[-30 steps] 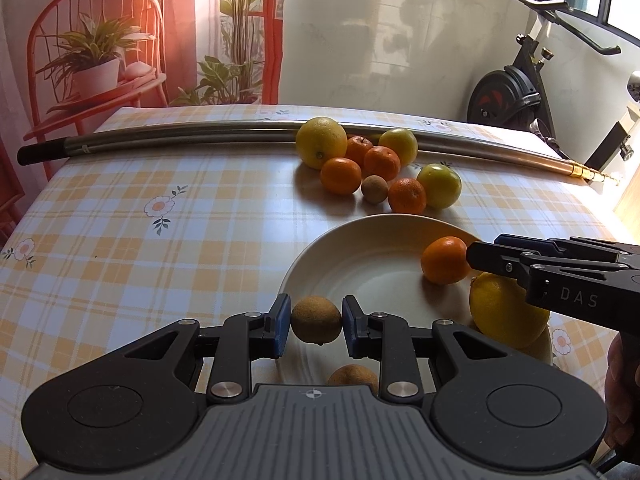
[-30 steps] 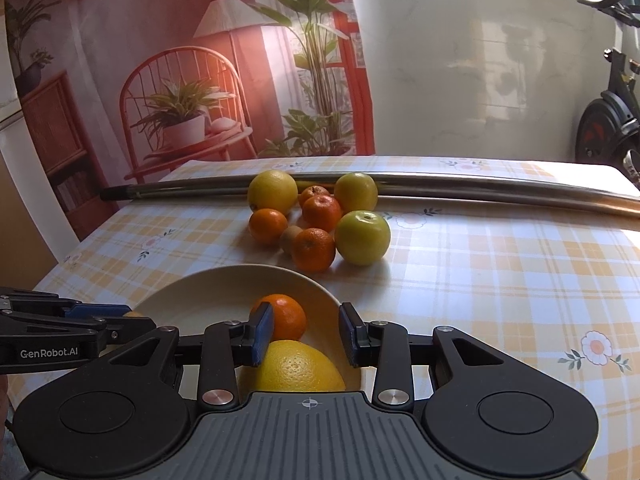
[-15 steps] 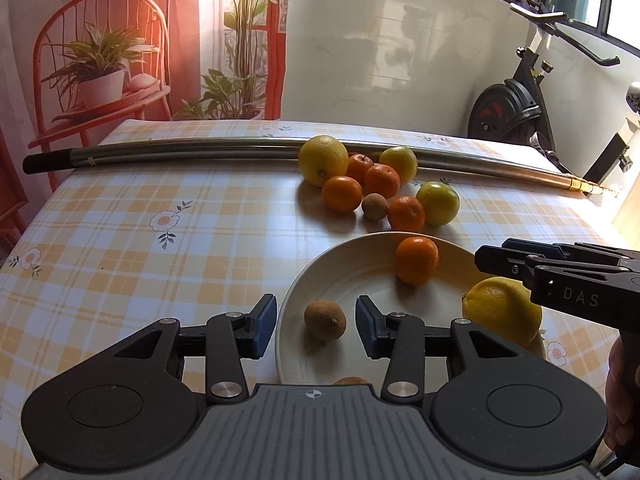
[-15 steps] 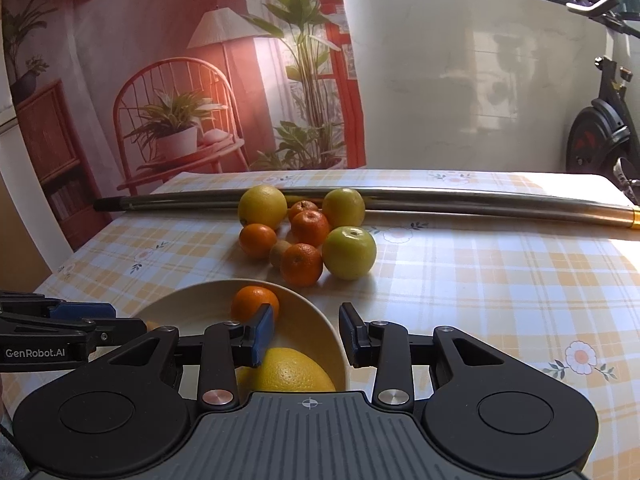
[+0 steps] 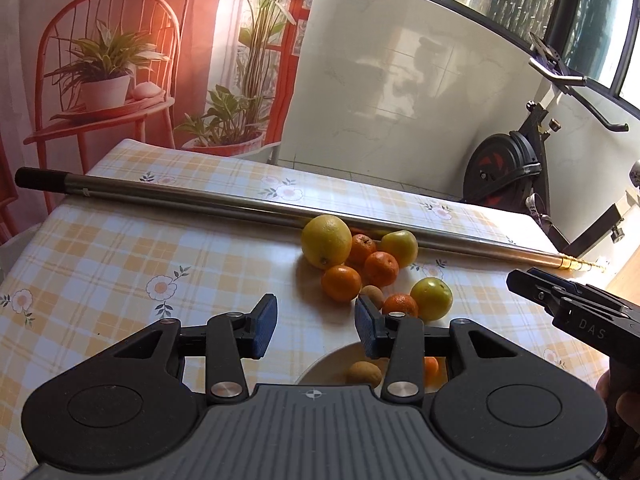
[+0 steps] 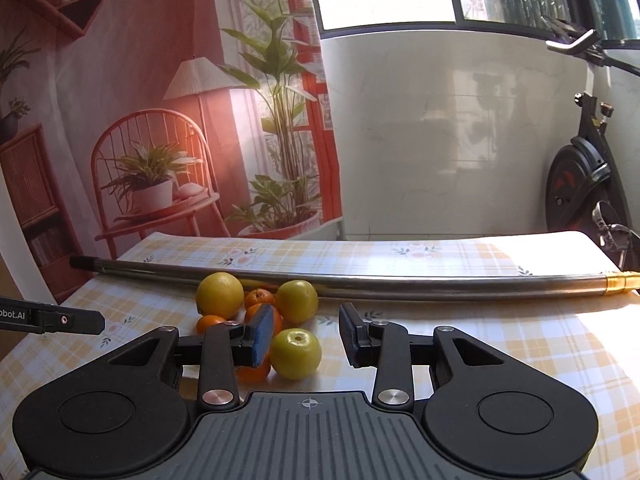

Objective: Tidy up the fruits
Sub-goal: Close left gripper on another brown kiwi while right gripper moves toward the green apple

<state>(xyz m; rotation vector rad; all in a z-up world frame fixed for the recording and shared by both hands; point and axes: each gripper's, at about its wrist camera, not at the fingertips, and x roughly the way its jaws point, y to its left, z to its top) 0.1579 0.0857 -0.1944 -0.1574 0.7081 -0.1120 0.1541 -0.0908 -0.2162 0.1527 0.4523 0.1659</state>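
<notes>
A pile of fruit lies on the checked tablecloth: a big yellow lemon (image 5: pixel 326 241), several oranges (image 5: pixel 341 283), two green-yellow apples (image 5: pixel 431 298) and a small kiwi (image 5: pixel 370 292). My left gripper (image 5: pixel 316 330) is open and empty, raised above the near rim of the white plate (image 5: pixel 320 366). On that plate rest a kiwi (image 5: pixel 363 374) and an orange (image 5: pixel 430 368), mostly hidden by my fingers. My right gripper (image 6: pixel 306 340) is open too, above and just short of the nearest apple (image 6: pixel 296 353), with the lemon (image 6: pixel 219 295) farther back.
A long metal pole (image 5: pixel 248 210) lies across the table behind the fruit pile, also seen as the pole (image 6: pixel 400 282) in the right wrist view. An exercise bike (image 5: pixel 516 172) stands beyond the table's far right. A person's hand (image 5: pixel 618 408) holds the right gripper.
My left gripper has let go of the kiwi, left it on the plate, opened wide and lifted back. The right gripper has risen off the plate and moved toward the fruit pile.
</notes>
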